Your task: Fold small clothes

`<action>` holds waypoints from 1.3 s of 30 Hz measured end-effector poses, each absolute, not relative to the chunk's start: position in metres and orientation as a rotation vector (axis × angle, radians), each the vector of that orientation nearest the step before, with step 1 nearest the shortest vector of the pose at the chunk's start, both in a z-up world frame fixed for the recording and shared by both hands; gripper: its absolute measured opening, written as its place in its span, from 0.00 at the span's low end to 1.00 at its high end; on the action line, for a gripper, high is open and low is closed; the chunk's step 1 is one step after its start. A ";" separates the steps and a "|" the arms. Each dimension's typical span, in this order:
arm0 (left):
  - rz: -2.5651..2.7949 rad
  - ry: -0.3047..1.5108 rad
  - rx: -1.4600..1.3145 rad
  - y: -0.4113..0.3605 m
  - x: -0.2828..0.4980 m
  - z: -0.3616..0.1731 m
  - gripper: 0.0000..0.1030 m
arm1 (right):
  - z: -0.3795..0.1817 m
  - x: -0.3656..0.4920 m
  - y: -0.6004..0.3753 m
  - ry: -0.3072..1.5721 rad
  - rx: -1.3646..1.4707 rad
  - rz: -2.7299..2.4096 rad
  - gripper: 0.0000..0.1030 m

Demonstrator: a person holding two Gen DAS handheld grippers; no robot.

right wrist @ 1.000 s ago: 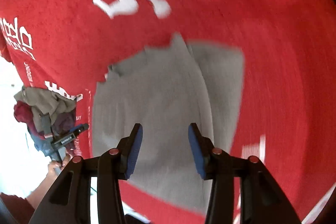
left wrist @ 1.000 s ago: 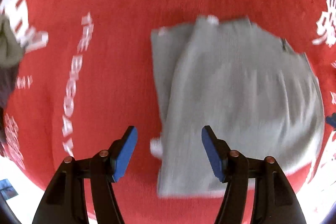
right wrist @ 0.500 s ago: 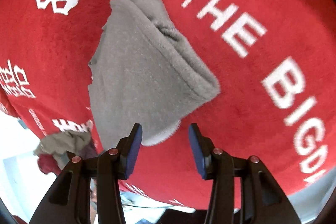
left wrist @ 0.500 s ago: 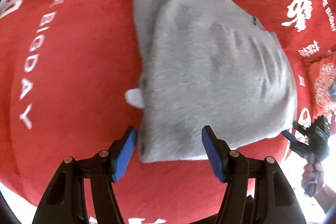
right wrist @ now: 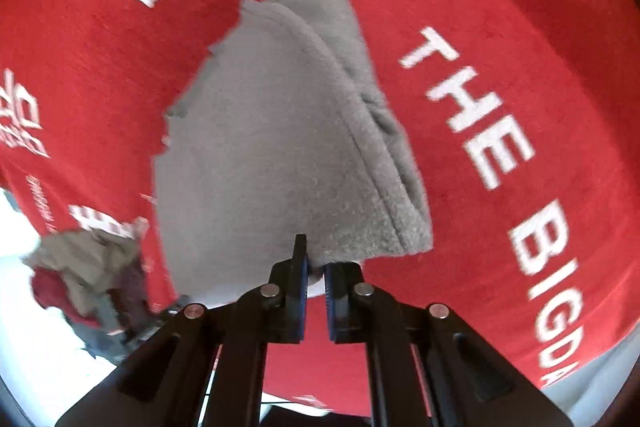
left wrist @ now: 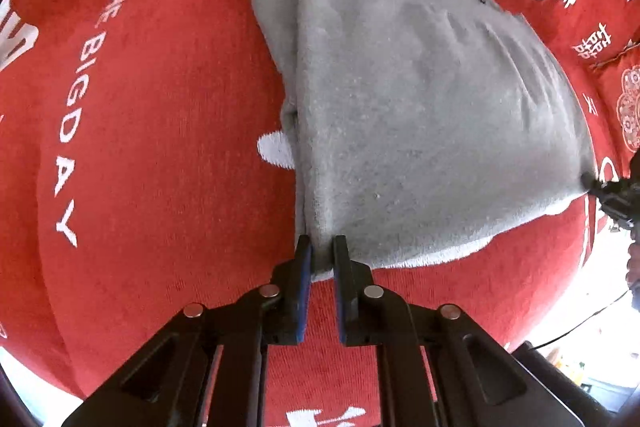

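Red plush blanket (left wrist: 168, 131) printed with white lettering, partly folded grey fleece garment (left wrist: 420, 115) at centre, near corners pinched at six o'clock by left gripper (left wrist: 319, 255) and right gripper (right wrist: 316, 267), next fold probably carrying them toward twelve.

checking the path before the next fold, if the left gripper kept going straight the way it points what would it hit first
The grey garment itself: the left gripper is already shut on its near corner, so pushing on would bunch the cloth over the red blanket. Depth is hard to judge.
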State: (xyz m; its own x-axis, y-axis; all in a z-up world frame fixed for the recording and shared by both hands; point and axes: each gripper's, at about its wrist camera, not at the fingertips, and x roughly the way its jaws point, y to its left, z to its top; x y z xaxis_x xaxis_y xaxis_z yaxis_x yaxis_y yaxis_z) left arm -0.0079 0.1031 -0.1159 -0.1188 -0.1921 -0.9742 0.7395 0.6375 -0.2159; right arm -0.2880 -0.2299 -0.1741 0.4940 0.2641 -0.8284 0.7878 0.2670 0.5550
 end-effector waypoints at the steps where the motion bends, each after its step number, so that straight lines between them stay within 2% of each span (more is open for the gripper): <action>1: -0.837 1.482 0.477 0.104 -0.008 -0.114 0.12 | -0.183 -0.292 -0.228 1.072 1.277 -0.461 0.07; 3: -0.808 1.467 0.478 0.110 -0.010 -0.110 0.13 | -0.189 -0.293 -0.230 1.062 1.276 -0.455 0.08; 5: -0.746 1.442 0.512 0.114 -0.013 -0.106 0.33 | -0.185 -0.294 -0.228 1.076 1.258 -0.450 0.08; 6: -0.722 1.434 0.526 0.118 -0.012 -0.105 0.51 | -0.183 -0.294 -0.227 1.091 1.249 -0.450 0.10; 7: -0.692 1.425 0.529 0.121 -0.013 -0.102 0.61 | -0.178 -0.292 -0.224 1.118 1.231 -0.453 0.17; 8: -0.674 1.421 0.518 0.125 -0.013 -0.099 0.62 | -0.174 -0.292 -0.222 1.155 1.224 -0.466 0.21; 9: -0.660 1.424 0.510 0.127 -0.013 -0.097 0.62 | -0.168 -0.289 -0.219 1.176 1.203 -0.468 0.31; 10: -0.645 1.432 0.502 0.130 -0.013 -0.095 0.62 | -0.162 -0.286 -0.216 1.179 1.192 -0.459 0.37; 12: -0.621 1.438 0.477 0.135 -0.015 -0.092 0.65 | -0.147 -0.277 -0.203 1.176 1.169 -0.415 0.38; 13: -0.614 1.441 0.472 0.136 -0.016 -0.092 0.81 | -0.143 -0.274 -0.198 1.174 1.163 -0.391 0.38; 15: -0.599 1.442 0.434 0.141 -0.017 -0.090 0.96 | -0.134 -0.257 -0.179 1.170 1.156 -0.321 0.39; 18: -0.573 1.463 0.402 0.143 -0.020 -0.093 0.96 | -0.135 -0.236 -0.149 1.156 1.199 -0.206 0.44; 27: -0.461 1.553 0.241 0.175 -0.012 -0.104 0.96 | -0.186 -0.140 -0.064 1.162 1.335 0.029 0.44; 34: -0.407 1.610 0.052 0.205 -0.003 -0.111 0.96 | -0.211 -0.124 -0.051 1.081 1.517 0.000 0.44; 39: -0.394 1.598 0.072 0.212 -0.006 -0.112 0.96 | -0.218 -0.105 -0.046 1.028 1.580 0.001 0.47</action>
